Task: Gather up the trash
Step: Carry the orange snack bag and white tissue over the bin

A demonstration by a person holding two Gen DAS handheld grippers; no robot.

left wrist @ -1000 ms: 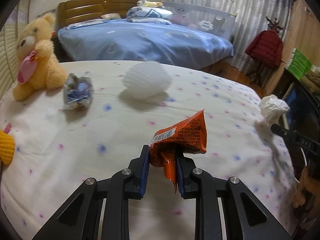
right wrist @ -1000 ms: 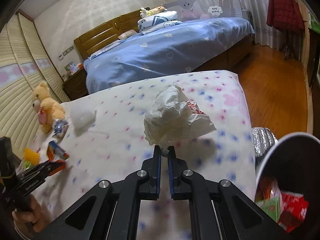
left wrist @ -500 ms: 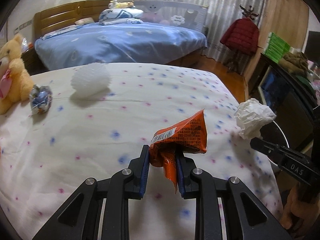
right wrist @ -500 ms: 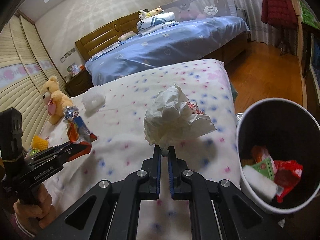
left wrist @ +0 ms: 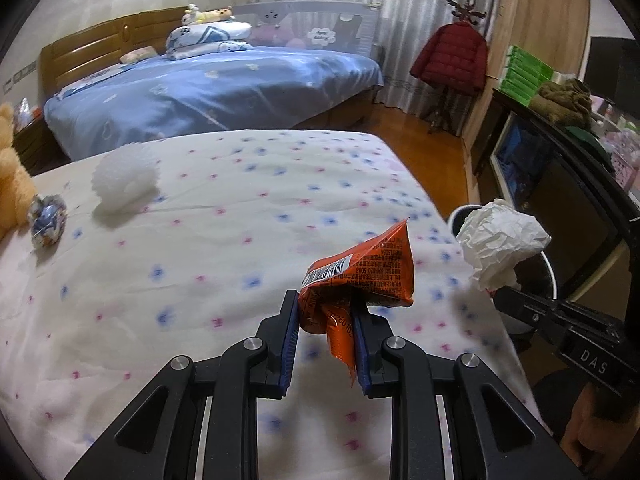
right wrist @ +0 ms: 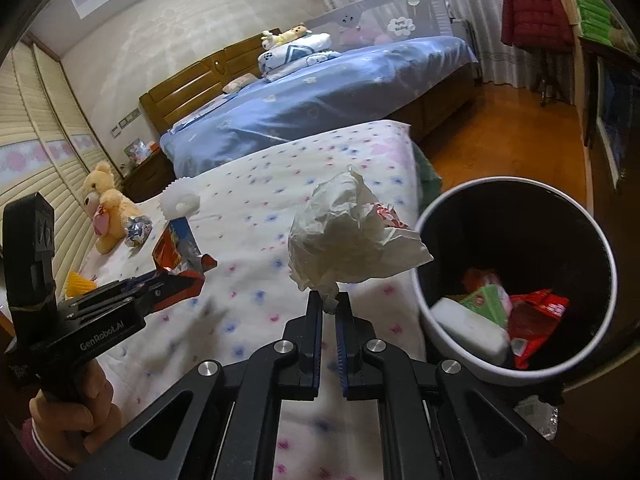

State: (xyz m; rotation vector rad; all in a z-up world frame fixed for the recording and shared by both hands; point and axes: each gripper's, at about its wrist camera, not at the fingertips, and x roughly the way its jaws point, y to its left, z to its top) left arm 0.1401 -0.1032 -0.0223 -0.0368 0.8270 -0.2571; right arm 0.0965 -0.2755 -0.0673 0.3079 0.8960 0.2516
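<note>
My left gripper [left wrist: 326, 312] is shut on a crumpled orange snack wrapper [left wrist: 362, 276], held above the flowered bedspread [left wrist: 224, 264]; in the right wrist view the same wrapper [right wrist: 176, 252] shows at the left. My right gripper [right wrist: 329, 308] is shut on a crumpled white tissue [right wrist: 352, 236], also visible at the right of the left wrist view as the tissue [left wrist: 500, 244]. A dark bin with a white rim [right wrist: 516, 272] stands just right of the tissue, off the bed's edge, holding several wrappers. A white foam ball [left wrist: 124, 184] and a foil ball [left wrist: 48, 220] lie on the bed.
A tan teddy bear [right wrist: 106, 208] sits at the bed's far left by a yellow object [right wrist: 78, 282]. A blue-covered bed [left wrist: 208, 92] lies beyond. Wooden floor [right wrist: 504, 136], a dark cabinet [left wrist: 560, 176] and a red coat on a stand [left wrist: 452, 60] are at the right.
Both grippers moved right across the bed with their trash still held. The bin came fully into the right wrist view, and the teddy slid toward the left edge.
</note>
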